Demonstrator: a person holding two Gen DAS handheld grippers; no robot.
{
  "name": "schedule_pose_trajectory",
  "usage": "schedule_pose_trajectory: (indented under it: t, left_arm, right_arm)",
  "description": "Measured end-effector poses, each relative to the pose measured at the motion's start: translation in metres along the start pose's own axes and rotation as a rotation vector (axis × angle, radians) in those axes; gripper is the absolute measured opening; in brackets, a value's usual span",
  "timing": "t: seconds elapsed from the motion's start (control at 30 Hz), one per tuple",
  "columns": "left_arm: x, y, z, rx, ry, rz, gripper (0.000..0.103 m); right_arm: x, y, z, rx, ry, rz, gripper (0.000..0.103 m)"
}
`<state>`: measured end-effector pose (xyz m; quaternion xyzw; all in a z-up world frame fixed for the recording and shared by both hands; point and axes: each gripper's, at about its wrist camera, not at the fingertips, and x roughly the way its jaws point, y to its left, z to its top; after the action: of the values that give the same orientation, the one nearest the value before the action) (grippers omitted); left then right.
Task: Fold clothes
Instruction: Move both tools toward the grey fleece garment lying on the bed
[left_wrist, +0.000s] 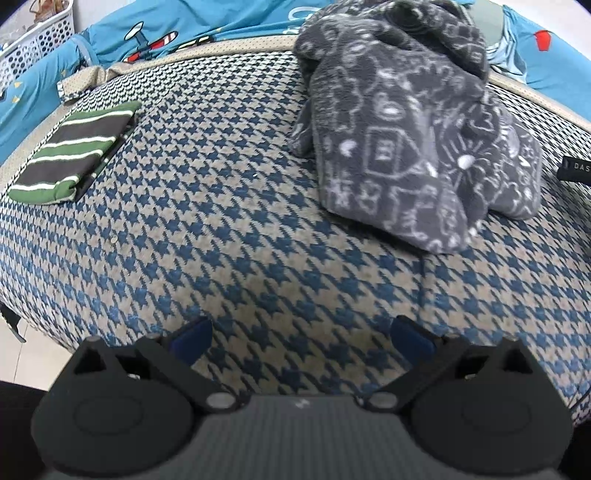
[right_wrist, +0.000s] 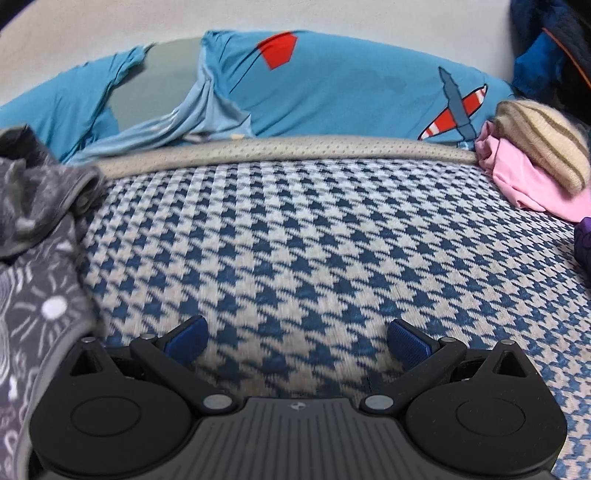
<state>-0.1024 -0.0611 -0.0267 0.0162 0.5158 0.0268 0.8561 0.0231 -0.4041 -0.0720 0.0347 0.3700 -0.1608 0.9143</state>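
A crumpled dark grey fleece garment with white doodle print lies in a heap at the upper right of the left wrist view, on a blue and beige houndstooth cover. The same garment fills the left edge of the right wrist view. A folded green, black and white striped garment rests flat at the left. My left gripper is open above bare cover, well short of the fleece. My right gripper is open too, just right of the fleece, nothing between its fingers.
Blue bedding with red plane prints runs along the back. A pink garment with a beige striped knit item on it sits at the right, a purple item beside it. A white perforated basket stands at the far left.
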Motion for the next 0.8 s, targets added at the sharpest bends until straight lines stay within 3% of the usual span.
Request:
schedule_pose_trajectory:
  t: [0.8]
  left_arm:
    - [-0.022,-0.022,-0.007,0.003,-0.002,0.007,0.103]
  right_arm:
    - [-0.037,0.004,-0.022,-0.116,0.132,0.11,0.103]
